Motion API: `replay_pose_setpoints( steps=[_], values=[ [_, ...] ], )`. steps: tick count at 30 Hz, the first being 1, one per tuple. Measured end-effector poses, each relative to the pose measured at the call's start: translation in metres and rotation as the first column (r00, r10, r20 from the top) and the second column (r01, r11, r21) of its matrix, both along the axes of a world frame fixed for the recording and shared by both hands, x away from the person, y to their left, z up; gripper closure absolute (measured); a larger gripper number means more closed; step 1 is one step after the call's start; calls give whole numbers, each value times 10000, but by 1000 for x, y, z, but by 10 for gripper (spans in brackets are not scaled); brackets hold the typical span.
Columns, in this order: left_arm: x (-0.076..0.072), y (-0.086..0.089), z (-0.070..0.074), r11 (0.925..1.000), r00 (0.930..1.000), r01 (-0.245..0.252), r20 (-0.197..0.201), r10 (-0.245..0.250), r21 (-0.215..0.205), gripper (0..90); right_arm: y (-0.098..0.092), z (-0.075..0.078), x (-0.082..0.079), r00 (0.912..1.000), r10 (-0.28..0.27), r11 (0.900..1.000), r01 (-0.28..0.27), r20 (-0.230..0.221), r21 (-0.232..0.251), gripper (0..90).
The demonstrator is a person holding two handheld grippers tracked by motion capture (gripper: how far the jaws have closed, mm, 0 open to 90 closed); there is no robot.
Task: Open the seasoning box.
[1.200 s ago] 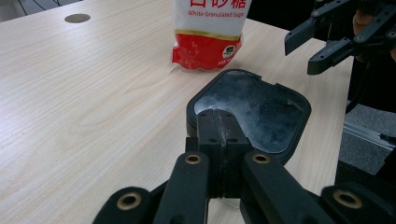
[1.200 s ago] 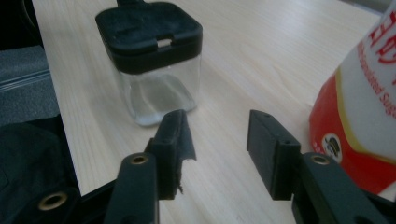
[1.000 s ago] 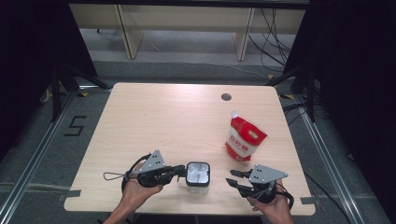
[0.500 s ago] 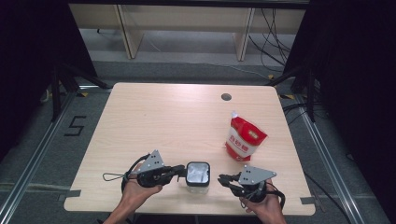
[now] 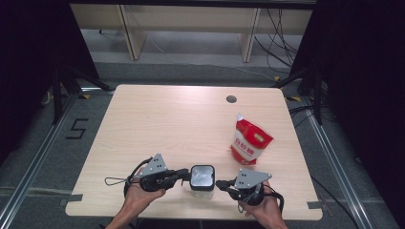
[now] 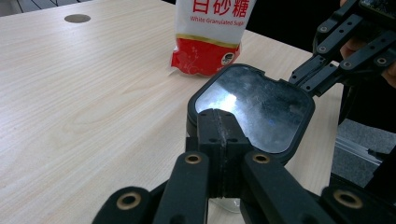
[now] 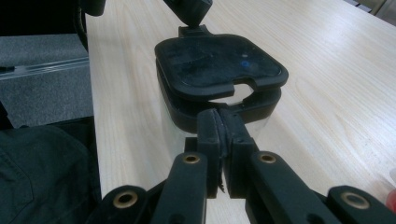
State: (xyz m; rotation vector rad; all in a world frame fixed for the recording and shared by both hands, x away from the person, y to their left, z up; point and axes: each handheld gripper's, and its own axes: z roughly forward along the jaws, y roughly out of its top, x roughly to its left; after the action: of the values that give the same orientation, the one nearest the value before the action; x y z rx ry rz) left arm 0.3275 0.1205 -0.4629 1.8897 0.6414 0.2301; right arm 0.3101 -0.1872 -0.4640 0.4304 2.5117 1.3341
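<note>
Black jaws, left: the left gripper [image 5: 184,175] has its jaws pressed together with no gap, tips against the left edge of the container's lid; in the left gripper view the closed tips [image 6: 218,135] meet the lid's rim, and whether they pinch a tab there cannot be told.
Black jaws, right: the right gripper [image 5: 221,184] has just been closing and now stands with its jaws together; in the right gripper view the tips [image 7: 219,128] sit at the collar under the lid's notched edge, with no clear thing seen between them.
Container: a clear square jar [image 5: 202,180] with a black lid [image 7: 219,65] stands upright near the table's front edge, between the two grippers and touched by both.
Lid: it sits slightly raised at the notched side facing the right gripper, with a pale gap beneath.
Hands: the left hand [image 5: 138,198] and right hand [image 5: 261,210] come in from the bottom edge.
Sugar bag: a red and white bag [image 5: 250,140] lies beyond the jar, to the right, apart from it.
Table: light wood [image 5: 167,124] with a round cable hole [image 5: 231,99] near the far edge.
</note>
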Motion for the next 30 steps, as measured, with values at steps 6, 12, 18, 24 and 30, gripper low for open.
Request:
replay_pose_setpoints(
  steps=[6,12,18,24,30],
  values=[
    [1,1,0,9999,9999,158,6,-158,-51,810,5,4,2,9999,95,9999,-94,137,-69,881],
    [4,17,6,9989,9992,395,76,-393,-235,656,5,7,2,9998,83,10000,-84,166,15,882],
    [1,17,-18,9932,9976,660,-273,-637,956,582,7,12,1,9993,139,9999,-142,355,87,881],
    [2,9,-27,9846,9954,938,-350,-896,1476,578,9,16,0,9989,61,9996,-74,463,278,881],
    [8,5,-35,9785,9947,1004,-405,-947,1803,595,12,20,0,9982,65,9993,-87,590,368,881]
  ],
)
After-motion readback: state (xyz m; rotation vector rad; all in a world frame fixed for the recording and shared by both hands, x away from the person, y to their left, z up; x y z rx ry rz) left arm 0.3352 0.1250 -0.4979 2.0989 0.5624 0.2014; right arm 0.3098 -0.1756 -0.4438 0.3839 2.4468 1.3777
